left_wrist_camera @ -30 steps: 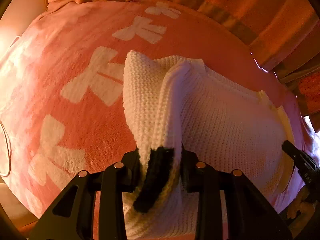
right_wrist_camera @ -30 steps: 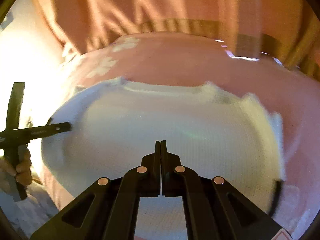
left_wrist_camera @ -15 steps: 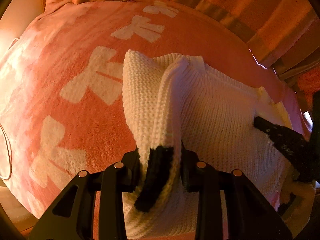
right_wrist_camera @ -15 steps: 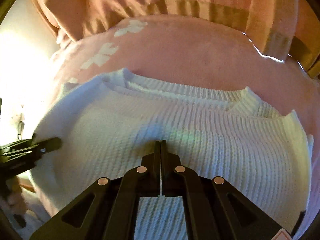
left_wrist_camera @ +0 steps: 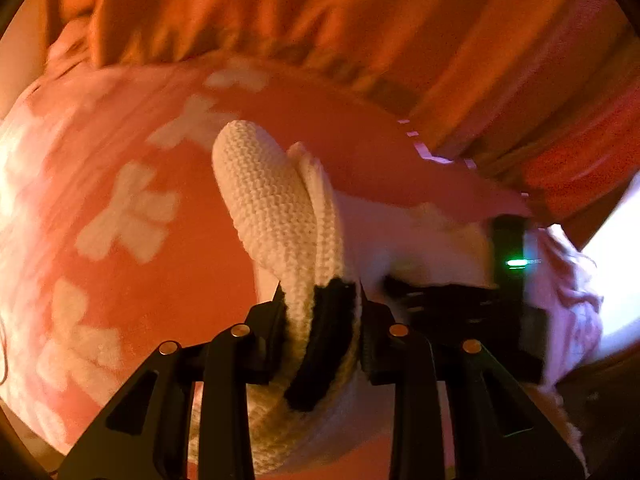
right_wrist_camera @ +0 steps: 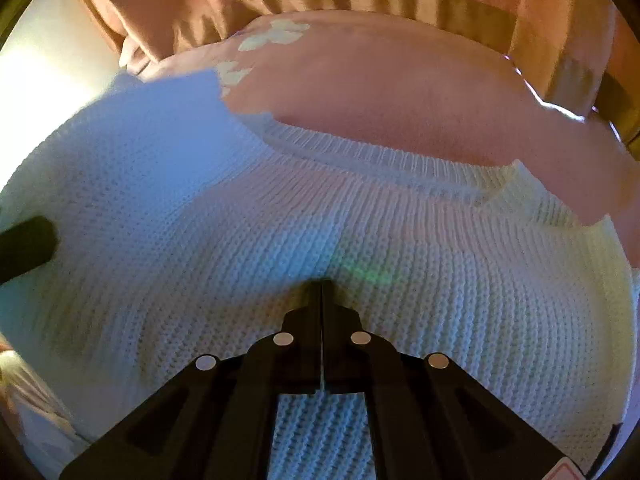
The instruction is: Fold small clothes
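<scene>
Knit sweater [left_wrist_camera: 276,208] edge now lifted higher by left tongs [left_wrist_camera: 320,320].

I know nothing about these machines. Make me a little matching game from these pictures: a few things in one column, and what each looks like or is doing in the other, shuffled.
Things:
1. left claw
2. right claw
3. blanket
4. sweater

States:
A. pink with pale flowers
B. white knit, spread flat
C. shut, holding nothing
D. clamped on a black-trimmed cuff

Pairs: 1-D, 2-C, 3-A, 4-B
</scene>
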`<move>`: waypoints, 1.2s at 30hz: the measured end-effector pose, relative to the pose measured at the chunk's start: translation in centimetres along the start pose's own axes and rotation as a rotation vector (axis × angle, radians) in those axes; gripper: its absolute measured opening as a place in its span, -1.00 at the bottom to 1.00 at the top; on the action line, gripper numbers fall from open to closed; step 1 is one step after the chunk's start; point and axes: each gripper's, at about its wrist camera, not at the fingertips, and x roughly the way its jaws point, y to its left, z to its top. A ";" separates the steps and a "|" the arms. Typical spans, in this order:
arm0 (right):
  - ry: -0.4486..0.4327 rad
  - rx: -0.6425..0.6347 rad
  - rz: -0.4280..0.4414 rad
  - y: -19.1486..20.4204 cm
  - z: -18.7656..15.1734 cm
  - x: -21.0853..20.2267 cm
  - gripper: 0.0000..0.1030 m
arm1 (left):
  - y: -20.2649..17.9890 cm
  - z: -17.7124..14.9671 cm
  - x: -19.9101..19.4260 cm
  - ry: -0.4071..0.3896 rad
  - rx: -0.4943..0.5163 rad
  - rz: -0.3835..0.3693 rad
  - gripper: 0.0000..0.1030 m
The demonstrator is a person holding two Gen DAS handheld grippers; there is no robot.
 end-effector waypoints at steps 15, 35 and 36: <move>-0.088 0.281 -0.080 -13.2 -4.9 -8.4 -0.78 | -15.1 -3.1 7.0 0.130 0.193 -0.134 -0.60; -0.018 0.222 0.298 -3.9 -3.2 -5.1 0.25 | -7.5 1.2 -2.3 -0.273 0.192 0.183 0.48; -0.026 0.218 0.298 -3.5 -3.2 -4.9 -0.35 | -7.5 1.0 -2.4 -0.275 0.202 0.188 0.48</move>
